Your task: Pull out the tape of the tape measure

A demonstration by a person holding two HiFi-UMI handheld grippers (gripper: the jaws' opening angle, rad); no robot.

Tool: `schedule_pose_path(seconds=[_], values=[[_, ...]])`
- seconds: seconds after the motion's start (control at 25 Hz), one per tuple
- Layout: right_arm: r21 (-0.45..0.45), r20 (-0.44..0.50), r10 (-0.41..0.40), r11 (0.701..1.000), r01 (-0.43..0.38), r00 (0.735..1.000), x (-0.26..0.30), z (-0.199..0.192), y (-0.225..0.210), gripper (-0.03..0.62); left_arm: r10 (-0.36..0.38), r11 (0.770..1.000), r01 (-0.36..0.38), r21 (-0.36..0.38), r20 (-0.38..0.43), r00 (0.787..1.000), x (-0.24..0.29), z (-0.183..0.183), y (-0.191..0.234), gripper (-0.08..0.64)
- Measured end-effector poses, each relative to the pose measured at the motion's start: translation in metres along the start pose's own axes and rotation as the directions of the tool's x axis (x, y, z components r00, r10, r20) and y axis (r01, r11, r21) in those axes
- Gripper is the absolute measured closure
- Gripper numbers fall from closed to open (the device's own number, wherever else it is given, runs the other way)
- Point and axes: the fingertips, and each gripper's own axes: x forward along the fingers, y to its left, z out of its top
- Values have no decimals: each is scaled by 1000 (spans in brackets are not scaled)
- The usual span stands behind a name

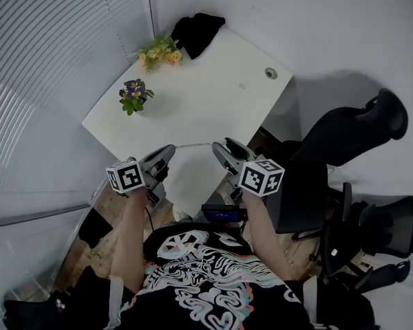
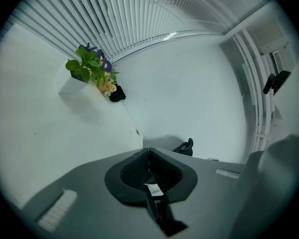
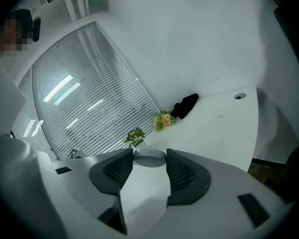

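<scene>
We held both grippers side by side over the near edge of the worktop (image 1: 206, 95), up in the air, so the tape would have room to come out between them. The right gripper (image 1: 217, 148) had its fingers clamped on a round grey thing at their tips. We think it was the tape measure (image 3: 149, 159), held by its sides so it could not slip away. The left gripper (image 1: 171, 150) had its fingers squeezed together. A small pale tab (image 2: 153, 189) with a dark strip showed at the line where they met. It may have been the end of the tape, pinched for pulling, but we could not be sure. No tape showed between the two grippers from above, so we think the pull had hardly begun. The purple flowers (image 1: 134, 95) and yellow flowers (image 1: 160, 50) stood at the far side of the worktop, out of the way. We could read no words anywhere. The marker cube (image 1: 126, 176) had only black and white squares on it.
</scene>
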Motion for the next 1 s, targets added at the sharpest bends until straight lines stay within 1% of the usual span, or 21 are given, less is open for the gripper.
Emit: schedule_pose_path(seconds=[0.16,0.32,0.76,1.0], values=[[-11,18,-18,1000,18,1000,-2,3,-1,379,-4,1000,4,-2,1,1000,-1,2,-2,554],[8,37,-50,999,49,998,-8,7,-9,379,29,999,-28,-24,26,999,-10,9,8,554],[14,32,-72,997,71,997,-10,9,-18,379,75,997,-73,-40,65,995,-24,19,22,554],[30,37,-74,997,73,997,-9,8,-20,379,78,997,-76,-24,59,995,-26,19,24,554]])
